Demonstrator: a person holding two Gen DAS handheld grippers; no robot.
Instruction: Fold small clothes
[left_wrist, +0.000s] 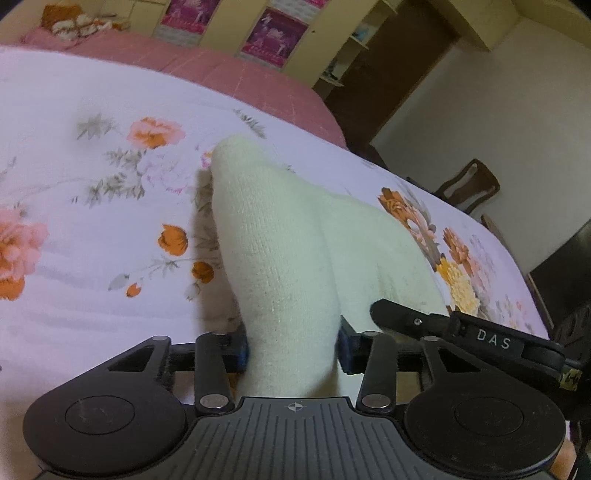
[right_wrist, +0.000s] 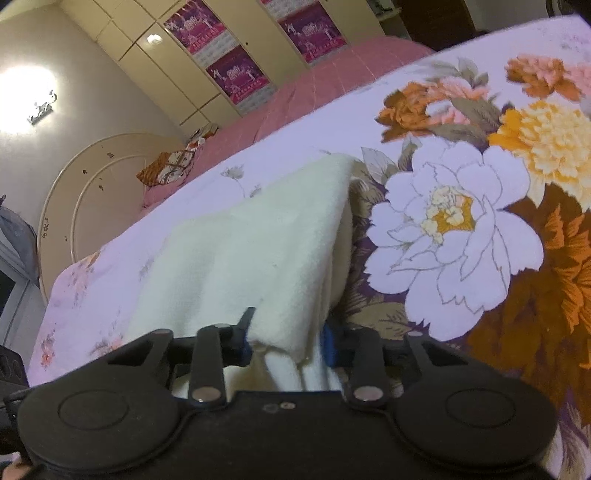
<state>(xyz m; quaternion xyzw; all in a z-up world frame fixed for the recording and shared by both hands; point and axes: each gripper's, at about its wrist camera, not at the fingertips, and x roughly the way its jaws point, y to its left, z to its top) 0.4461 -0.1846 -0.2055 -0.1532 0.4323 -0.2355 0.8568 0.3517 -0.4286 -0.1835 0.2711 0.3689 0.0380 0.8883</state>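
Draping from both grippers, a cream knitted garment (left_wrist: 291, 236) hangs just above the floral sheet (left_wrist: 92, 221), its far end drooping toward the printed flowers. In the left wrist view the cloth passes between the two blue-padded fingers of the left gripper (left_wrist: 293, 347), which are clenched on a bunched fold of it. From the right side of that view the dark tip of the right gripper (left_wrist: 406, 319) reaches in and presses against the garment's lower edge. In the right wrist view the same cream cloth (right_wrist: 258, 251) rises away in several soft folds, and the right gripper (right_wrist: 286, 341) has its fingers clamped on the near edge. Beyond the garment, the floral sheet (right_wrist: 461, 229) gives way to a pink quilted cover (left_wrist: 240, 74). Farther still from the garment stand cream wardrobe doors carrying magenta posters (right_wrist: 236, 77).
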